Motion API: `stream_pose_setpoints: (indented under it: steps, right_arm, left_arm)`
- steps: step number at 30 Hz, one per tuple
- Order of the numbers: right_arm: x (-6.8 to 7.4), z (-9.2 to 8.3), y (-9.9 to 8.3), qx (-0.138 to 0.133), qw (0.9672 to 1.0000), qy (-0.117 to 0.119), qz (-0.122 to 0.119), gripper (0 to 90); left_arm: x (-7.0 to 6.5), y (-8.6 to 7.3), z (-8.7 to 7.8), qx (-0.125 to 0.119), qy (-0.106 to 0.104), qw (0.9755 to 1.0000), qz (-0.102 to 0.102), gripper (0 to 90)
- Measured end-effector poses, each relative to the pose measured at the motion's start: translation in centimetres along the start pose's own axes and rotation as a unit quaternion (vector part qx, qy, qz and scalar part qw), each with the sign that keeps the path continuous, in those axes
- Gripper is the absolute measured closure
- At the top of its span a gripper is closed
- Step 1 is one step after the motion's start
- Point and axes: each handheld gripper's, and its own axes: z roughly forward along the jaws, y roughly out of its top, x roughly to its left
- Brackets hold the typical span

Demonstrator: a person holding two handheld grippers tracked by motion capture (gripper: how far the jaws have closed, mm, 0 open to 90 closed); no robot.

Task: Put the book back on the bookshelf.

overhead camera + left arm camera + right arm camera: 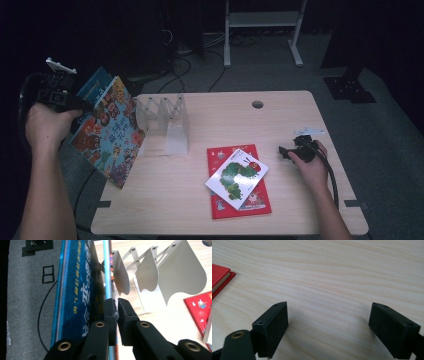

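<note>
The tabletop (300, 115) is pale wood-grain, matt and smooth; the book rack (185, 272) is dull grey sheet metal (riveted); the picture book (107, 132) has a glossy printed cover; the red book (260, 202) looks glossy too; the gripper pads (277, 322) are matt black, faintly textured.
</note>
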Motion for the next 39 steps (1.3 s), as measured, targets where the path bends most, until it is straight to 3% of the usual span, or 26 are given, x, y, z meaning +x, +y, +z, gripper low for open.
stream_pose_setpoints:
  steps: [10, 20, 30, 34, 39]
  right_arm:
    - [0.0, 0.0, 0.0, 0.0, 1.0, 0.0, 0.0, 15.0]
    - [0.0, 0.0, 0.0, 0.0, 1.0, 0.0, 0.0, 15.0]
    - [0.0, 0.0, 0.0, 0.0, 1.0, 0.002, -0.001, 15.2]
    - [0.0, 0.0, 0.0, 0.0, 1.0, 0.002, -0.002, 15.2]
    - [0.0, 0.0, 0.0, 0.0, 1.0, 0.002, -0.002, 15.2]
  left_arm:
    - [-1.5, 0.3, 0.2, 0.003, -0.019, 0.9994, 0.028, 90.0]
    - [-3.3, 0.0, 1.6, 0.008, -0.059, 0.9969, 0.052, 90.0]
    - [-6.0, -1.2, 5.0, 0.018, -0.108, 0.9912, 0.075, 89.9]
    - [-6.7, -1.5, 5.9, 0.021, -0.119, 0.9893, 0.082, 89.8]
    - [-8.7, -2.5, 7.8, 0.023, -0.14, 0.985, 0.098, 86.9]
